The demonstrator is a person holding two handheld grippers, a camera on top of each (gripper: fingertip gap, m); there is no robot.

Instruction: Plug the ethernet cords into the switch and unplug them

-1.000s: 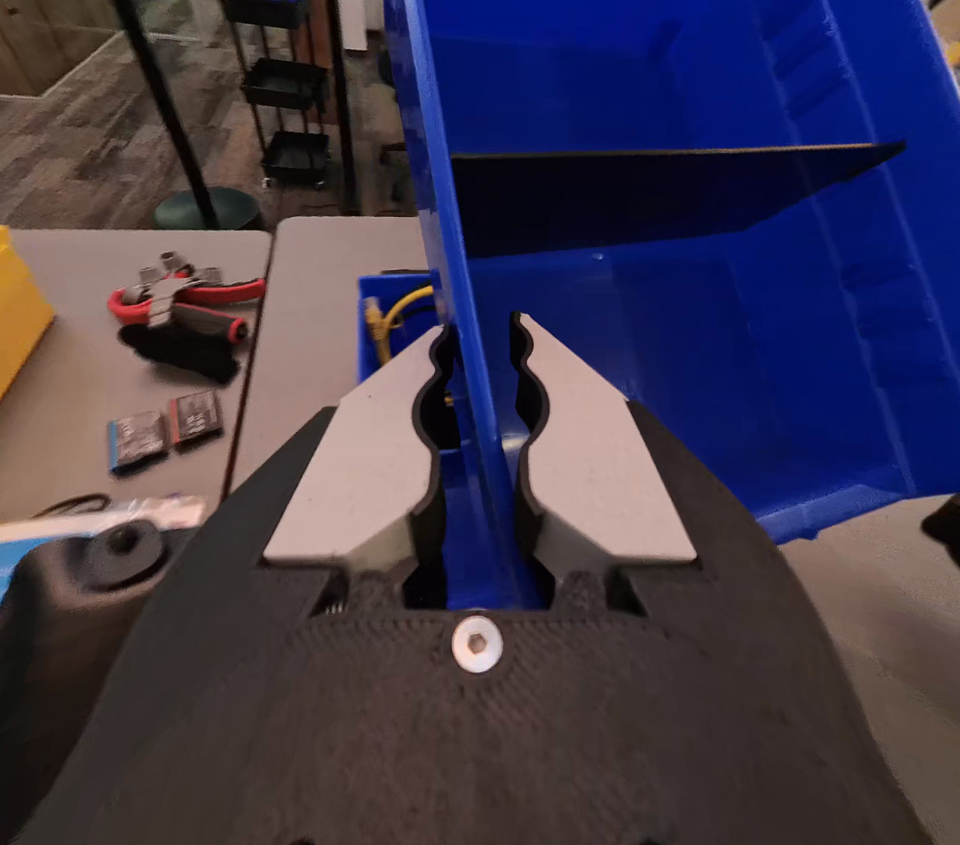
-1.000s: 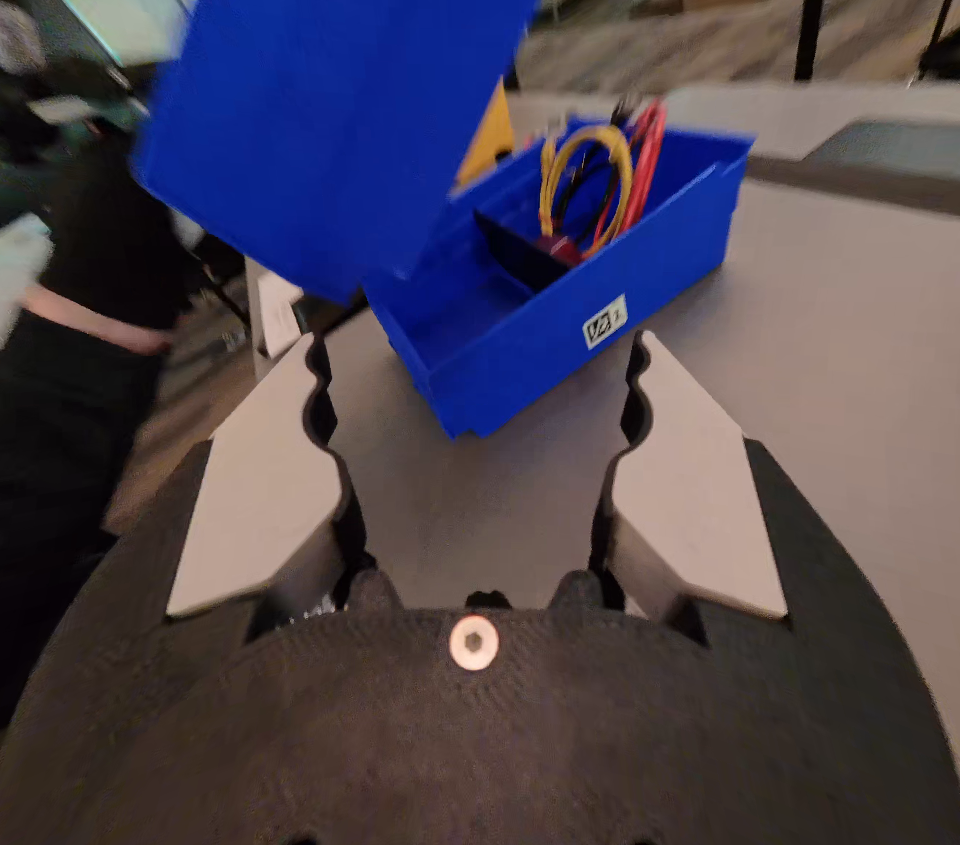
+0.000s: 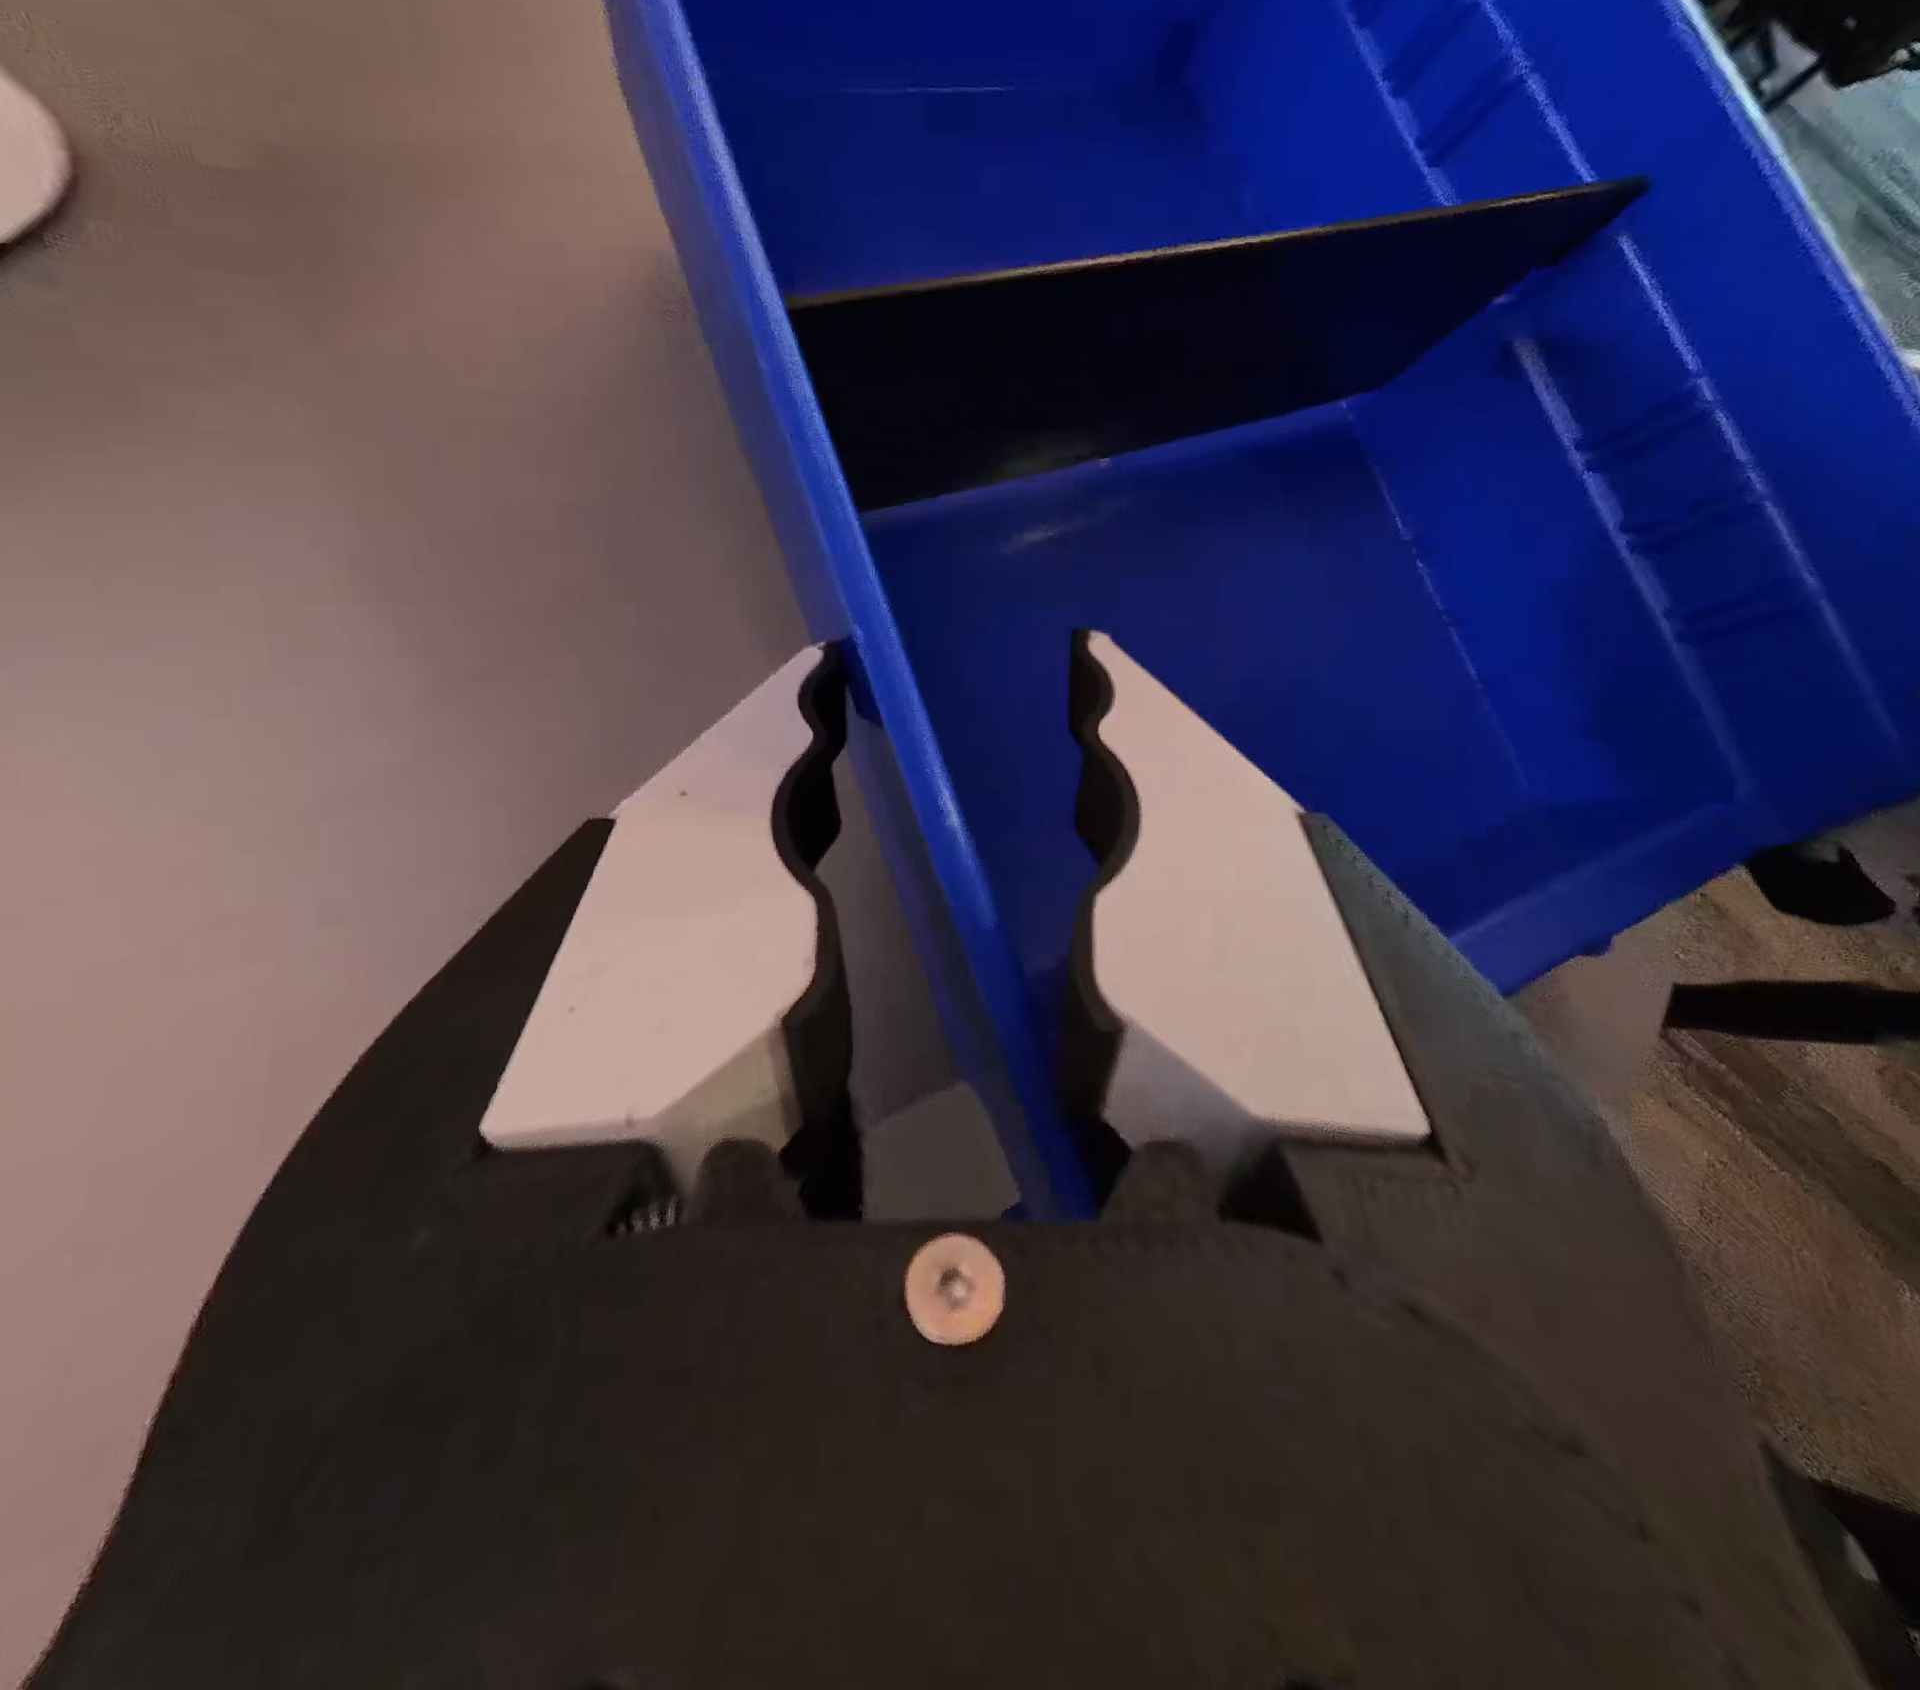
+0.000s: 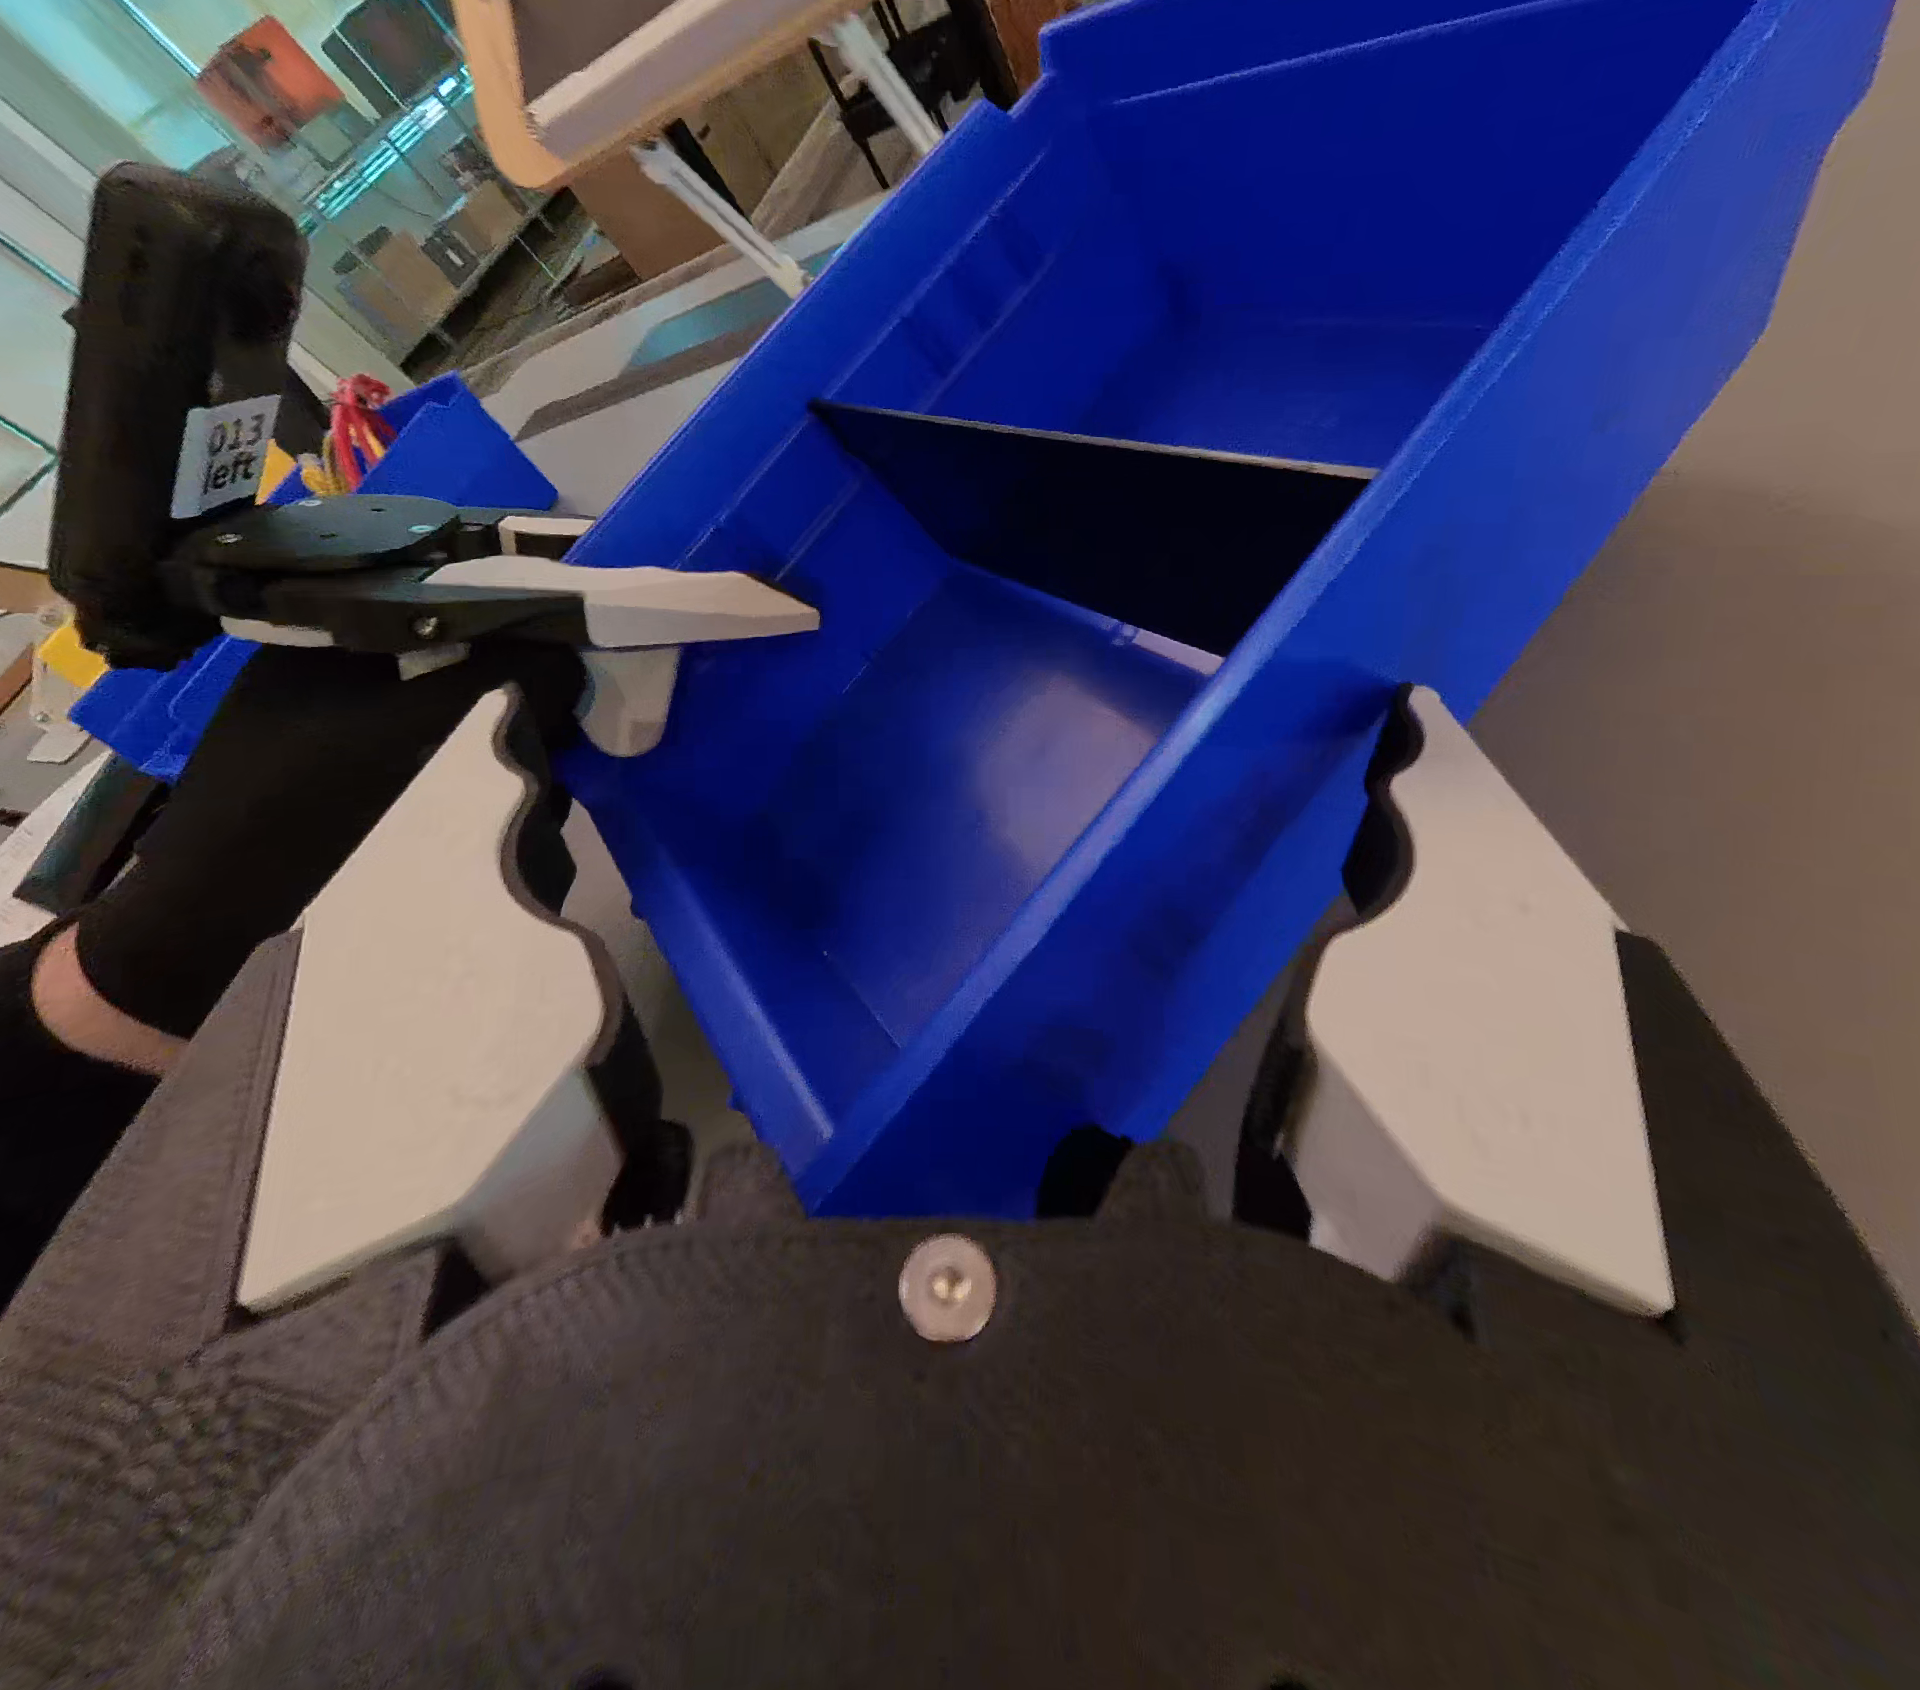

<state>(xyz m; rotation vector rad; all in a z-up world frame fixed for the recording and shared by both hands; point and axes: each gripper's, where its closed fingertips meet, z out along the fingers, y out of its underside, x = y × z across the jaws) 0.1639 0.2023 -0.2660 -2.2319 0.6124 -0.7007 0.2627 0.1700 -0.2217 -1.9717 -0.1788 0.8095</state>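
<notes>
Your left gripper (image 3: 956, 664) straddles the smooth side wall of the empty blue plastic bin (image 3: 1455, 580), jaws slightly apart, one each side. Your right gripper (image 4: 951, 731) spreads wide around the bin's corner. A matte black divider (image 3: 1122, 352) splits the bin. The ethernet cords (image 4: 348, 435), red and yellow, sit in a second blue bin (image 4: 468, 445) beyond.

Your left gripper (image 3: 951, 664) straddles the blue plastic bin's side wall (image 3: 727, 269); a black divider panel (image 3: 1143, 331) crosses its interior, splitting two bare compartments.
</notes>
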